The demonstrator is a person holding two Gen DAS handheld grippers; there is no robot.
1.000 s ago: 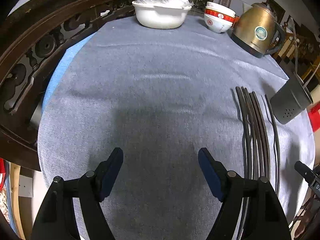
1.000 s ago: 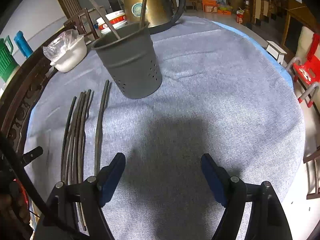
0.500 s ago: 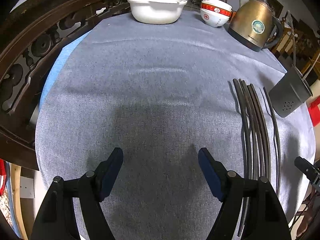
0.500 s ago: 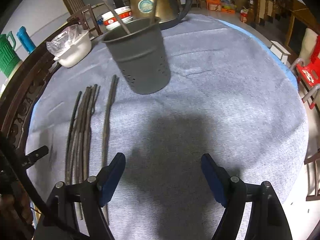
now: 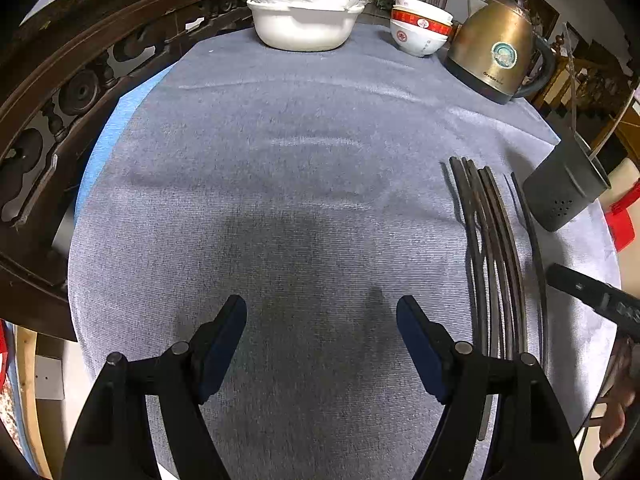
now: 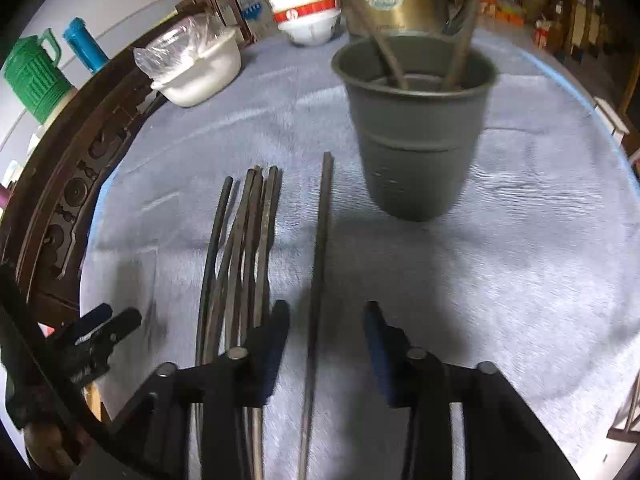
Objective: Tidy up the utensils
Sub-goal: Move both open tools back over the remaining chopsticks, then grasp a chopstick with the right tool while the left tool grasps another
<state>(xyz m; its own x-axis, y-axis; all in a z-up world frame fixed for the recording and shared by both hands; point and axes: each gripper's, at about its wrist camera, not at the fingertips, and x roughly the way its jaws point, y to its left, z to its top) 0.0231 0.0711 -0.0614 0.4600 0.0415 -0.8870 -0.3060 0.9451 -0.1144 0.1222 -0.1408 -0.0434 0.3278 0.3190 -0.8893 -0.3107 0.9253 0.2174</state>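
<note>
The left gripper (image 5: 321, 322) hung with its jaws spread over bare cloth near the table's (image 5: 280, 168) front edge, holding nothing. Right of it lay the bundle of chopsticks (image 6: 244, 240), then the single chopstick (image 6: 320, 248), toward the right edge. The right gripper (image 6: 326, 328) straddled that single stick; its jaws had just been closing, the pads not yet touching it. A good grasp would probably center the stick between the pads before lifting it to the grey holder (image 6: 416, 132) just beyond, which already held two sticks.
</note>
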